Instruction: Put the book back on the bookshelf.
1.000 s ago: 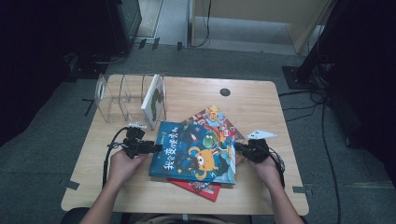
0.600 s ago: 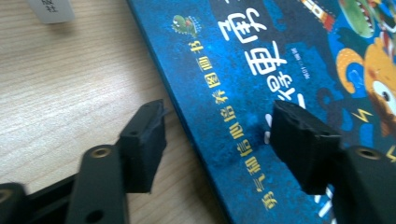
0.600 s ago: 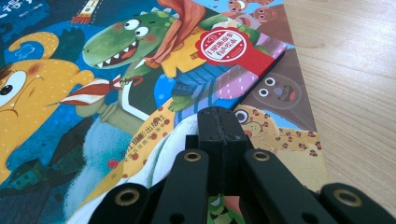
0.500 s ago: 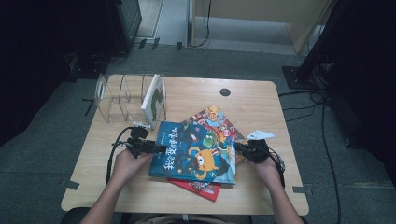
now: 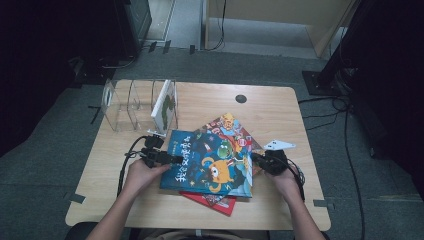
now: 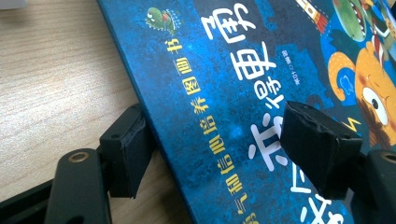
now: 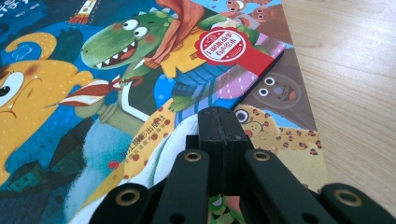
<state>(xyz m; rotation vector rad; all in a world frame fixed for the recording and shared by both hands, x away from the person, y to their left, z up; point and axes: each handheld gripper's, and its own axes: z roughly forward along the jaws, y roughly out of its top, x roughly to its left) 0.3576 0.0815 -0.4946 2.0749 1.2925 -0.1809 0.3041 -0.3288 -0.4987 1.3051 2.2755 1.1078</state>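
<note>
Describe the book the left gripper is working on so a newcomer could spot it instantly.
On the wooden table, in front of the clear divider rack, two picture books overlap. It is the blue book on top, with yellow-white Chinese lettering and an orange monster, not the red-edged book beneath.

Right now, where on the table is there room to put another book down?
Bare wood lies at the far right corner of the table, around the small dark hole, and along the near edge. The middle is crowded with the blue book and the clear rack.
</note>
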